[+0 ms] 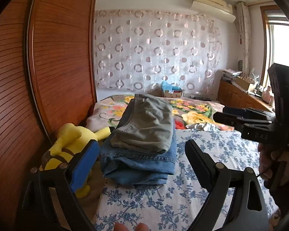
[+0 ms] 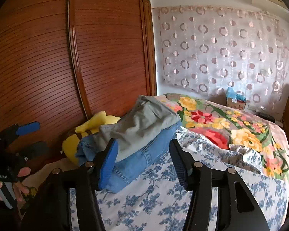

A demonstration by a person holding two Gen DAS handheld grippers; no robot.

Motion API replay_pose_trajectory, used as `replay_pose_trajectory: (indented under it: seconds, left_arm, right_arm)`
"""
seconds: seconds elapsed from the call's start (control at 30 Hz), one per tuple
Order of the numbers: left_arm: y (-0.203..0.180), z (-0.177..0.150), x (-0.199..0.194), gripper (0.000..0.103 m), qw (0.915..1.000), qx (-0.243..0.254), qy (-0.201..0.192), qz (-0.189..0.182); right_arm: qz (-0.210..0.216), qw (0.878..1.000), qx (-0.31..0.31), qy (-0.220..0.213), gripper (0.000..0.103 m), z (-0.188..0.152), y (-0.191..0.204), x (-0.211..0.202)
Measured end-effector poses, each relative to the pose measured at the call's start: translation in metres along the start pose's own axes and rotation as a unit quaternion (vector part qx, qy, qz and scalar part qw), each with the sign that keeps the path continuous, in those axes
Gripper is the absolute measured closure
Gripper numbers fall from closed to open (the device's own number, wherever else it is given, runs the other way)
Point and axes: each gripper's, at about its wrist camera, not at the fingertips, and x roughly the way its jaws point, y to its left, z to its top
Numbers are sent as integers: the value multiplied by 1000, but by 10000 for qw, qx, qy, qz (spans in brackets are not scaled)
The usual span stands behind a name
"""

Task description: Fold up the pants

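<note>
Spreading empty, each hand-held gripper (image 1: 140, 163) (image 2: 144, 161) faces folded pants (image 1: 144, 123) on floral bedsheet (image 1: 212, 150), seemingly untouched.

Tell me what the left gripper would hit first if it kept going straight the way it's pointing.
Most likely the folded jeans at the bottom of the stack, with the grey pants on top. The left gripper has open, empty jaws framing that stack; depth is hard to judge.

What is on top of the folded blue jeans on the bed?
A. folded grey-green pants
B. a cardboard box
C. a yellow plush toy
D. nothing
A: the folded grey-green pants lie stacked on the blue jeans, while the yellow plush toy lies beside the pile.
</note>
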Motion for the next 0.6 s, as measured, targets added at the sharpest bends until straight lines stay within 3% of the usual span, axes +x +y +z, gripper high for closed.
replay_pose_trajectory:
  seconds: [0.2, 0.6]
  left_arm:
    - [-11, -1, -18, 12, 9997, 192, -106, 76]
    - [-43, -16, -42, 12, 9982, 223, -129, -545]
  right_arm:
    - [-38, 9999, 6, -100, 38, -9, 11, -21]
    - [-432, 9986, 267, -166, 33, -47, 17, -74]
